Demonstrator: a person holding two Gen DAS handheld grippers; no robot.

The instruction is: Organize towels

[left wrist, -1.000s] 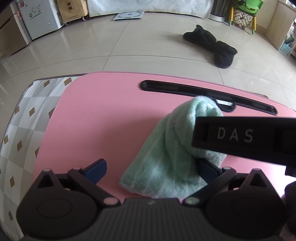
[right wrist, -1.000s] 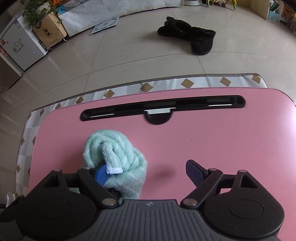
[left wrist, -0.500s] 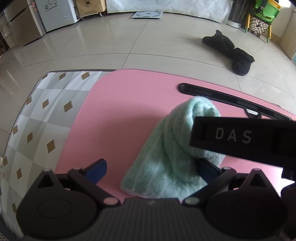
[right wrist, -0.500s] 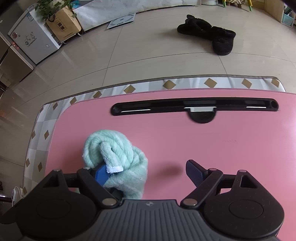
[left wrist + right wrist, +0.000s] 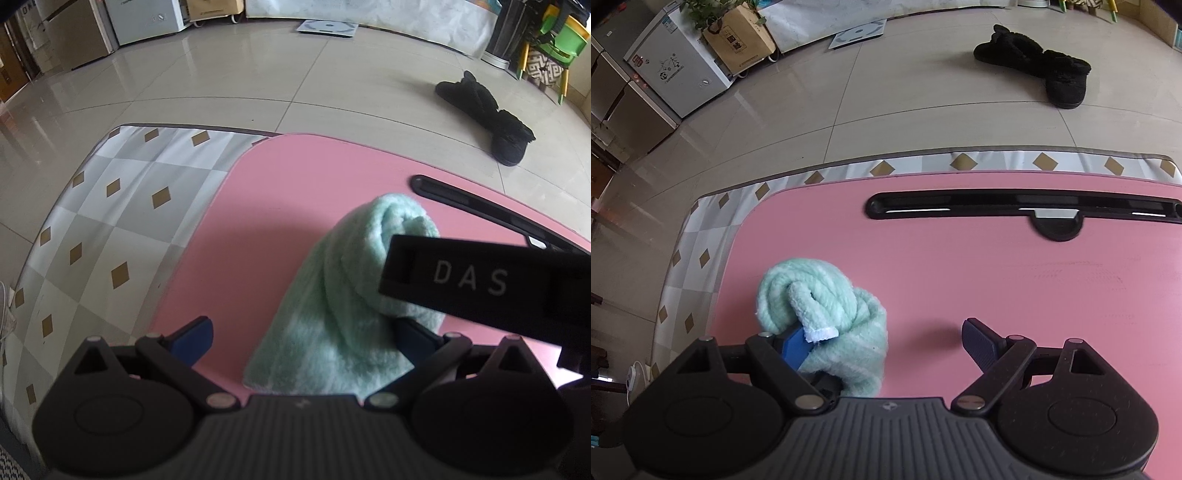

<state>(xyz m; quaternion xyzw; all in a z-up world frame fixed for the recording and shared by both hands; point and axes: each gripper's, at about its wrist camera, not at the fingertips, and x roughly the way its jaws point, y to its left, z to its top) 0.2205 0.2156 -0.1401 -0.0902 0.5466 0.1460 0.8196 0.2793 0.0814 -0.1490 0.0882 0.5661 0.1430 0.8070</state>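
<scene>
The mint-green towel (image 5: 332, 314) lay bunched and partly rolled on the pink bench (image 5: 258, 221), near its left edge and on the near side of the long black slot (image 5: 997, 206). It was not folded flat. One white-hemmed corner (image 5: 820, 334) stuck out of the roll toward the camera.

The left tool (image 5: 302, 326) pointed steeply down over the bench with its jaws wide apart, so it gripped nothing. The towel filled the right part of the gap and lay against the right blue finger (image 5: 413, 339). The left finger (image 5: 192, 336) stood free over bare pink surface.

The right tool (image 5: 884, 334) also stood with its jaws far apart and did not clamp anything. Its left blue finger (image 5: 796, 345) was pressed into the towel, and the roll curled over it. Its right finger (image 5: 979, 343) was well apart from the towel.

In the left wrist view a black bar marked "DAS" (image 5: 480, 280), part of the right tool, crossed over the right side of the towel.

The bench rested on a grey and white chequered cloth (image 5: 110, 206). Black slippers (image 5: 1034, 62) lay far off on the tiled floor (image 5: 886, 110).
</scene>
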